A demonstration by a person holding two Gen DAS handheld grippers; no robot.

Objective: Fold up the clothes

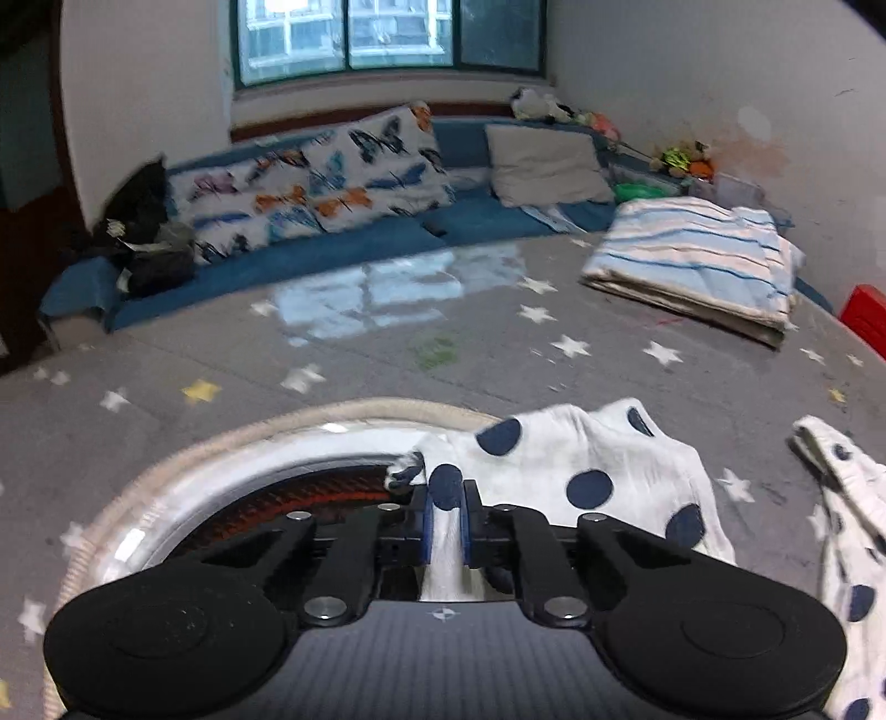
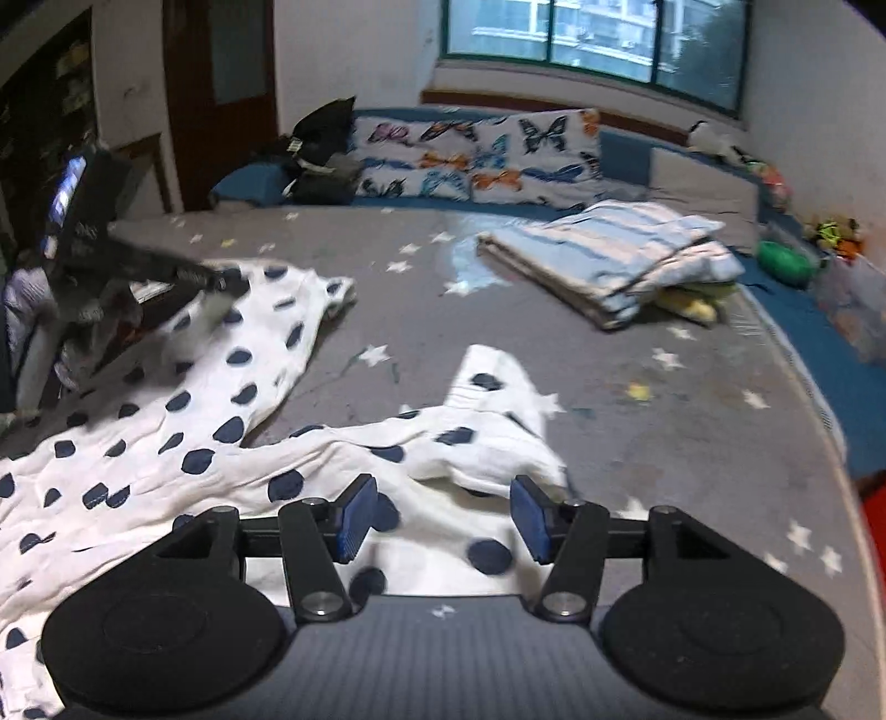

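Pinched between the left gripper (image 1: 446, 512) jaws is a hem of the white navy-dotted cotton garment (image 2: 183, 421), sprawled on the grey star-print bed (image 2: 637, 354); the right gripper (image 2: 440, 518) gapes above another edge, likely for spreading it.

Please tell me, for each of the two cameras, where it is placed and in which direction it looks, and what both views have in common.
Left wrist: on the left claw, looking along it across the grey star-print bed to the window; claw shut on the polka-dot garment.
Right wrist: on the right claw, same heading; claw open above the garment; left claw at left.
Shared: garment, bed, window, butterfly pillows, striped folded blanket.
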